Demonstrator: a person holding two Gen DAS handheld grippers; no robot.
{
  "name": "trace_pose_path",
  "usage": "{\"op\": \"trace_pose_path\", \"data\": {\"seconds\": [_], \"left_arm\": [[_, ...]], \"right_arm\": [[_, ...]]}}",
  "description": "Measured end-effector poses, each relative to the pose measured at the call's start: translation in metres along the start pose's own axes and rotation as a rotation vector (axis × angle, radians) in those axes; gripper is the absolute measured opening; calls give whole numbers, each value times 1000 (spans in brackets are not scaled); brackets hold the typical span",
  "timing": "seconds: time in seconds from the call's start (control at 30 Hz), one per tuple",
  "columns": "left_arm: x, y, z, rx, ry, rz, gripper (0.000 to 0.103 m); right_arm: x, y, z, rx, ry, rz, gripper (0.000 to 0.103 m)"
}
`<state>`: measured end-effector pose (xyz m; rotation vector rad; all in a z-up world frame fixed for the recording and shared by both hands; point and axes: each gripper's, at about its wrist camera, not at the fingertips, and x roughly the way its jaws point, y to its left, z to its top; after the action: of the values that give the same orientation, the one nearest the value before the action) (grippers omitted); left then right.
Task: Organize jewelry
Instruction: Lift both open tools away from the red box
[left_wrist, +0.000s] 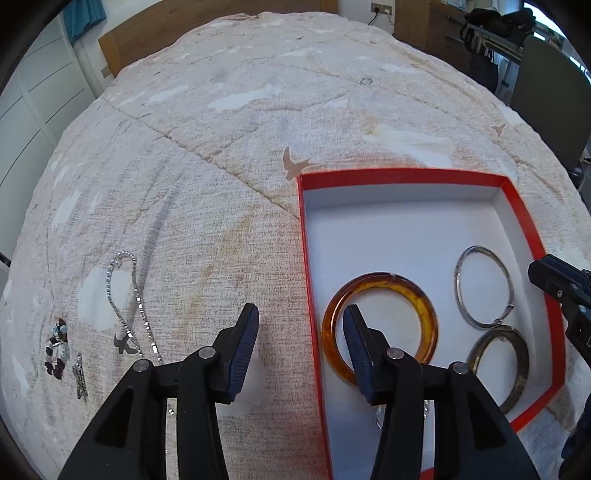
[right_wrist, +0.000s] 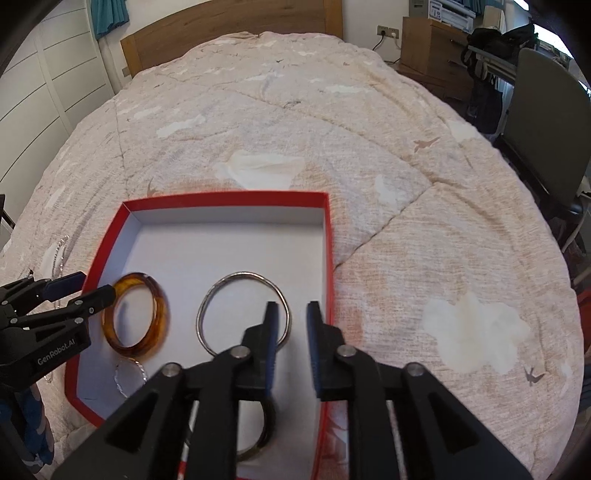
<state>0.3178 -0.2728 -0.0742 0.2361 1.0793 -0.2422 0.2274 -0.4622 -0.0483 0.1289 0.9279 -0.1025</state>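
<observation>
Left tongs (left_wrist: 301, 325) spread, angled down astride red box (left_wrist: 406, 173) wall, right tongs (right_wrist: 291, 314) slightly parted (nothing held) over silver bangle (right_wrist: 207, 299).

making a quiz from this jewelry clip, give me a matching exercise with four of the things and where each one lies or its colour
Column one:
1. amber bangle
2. silver chain
3. thin silver bangle
4. beaded piece

Column two:
A. on the bedcover, far left, dark and pale beads
B. in the red box, nearest its left wall
C. on the bedcover, between the beads and the box
D. in the box, right of the amber one

Pairs: 1-B, 2-C, 3-D, 4-A
</observation>
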Motion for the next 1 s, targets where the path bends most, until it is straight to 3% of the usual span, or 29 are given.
{"op": "trace_pose_path", "data": {"seconds": [0.07,0.27,0.5,0.73,1.0], "left_arm": [[-12,1,0,-3,-19,-4,52],[-54,11,-1,-13,-82,-11,53],[-122,38,-12,-64,-211,3,53],[-174,63,-37,-83,-234,18,53],[-226,104,-74,-132,-293,60,60]], "right_arm": [[-11,-1,1,7,-16,3,28],[-55,4,4,16,-76,1,28],[-117,12,1,36,-160,10,28],[-174,21,-16,59,-231,33,28],[-225,37,-39,60,-295,71,28]]}}
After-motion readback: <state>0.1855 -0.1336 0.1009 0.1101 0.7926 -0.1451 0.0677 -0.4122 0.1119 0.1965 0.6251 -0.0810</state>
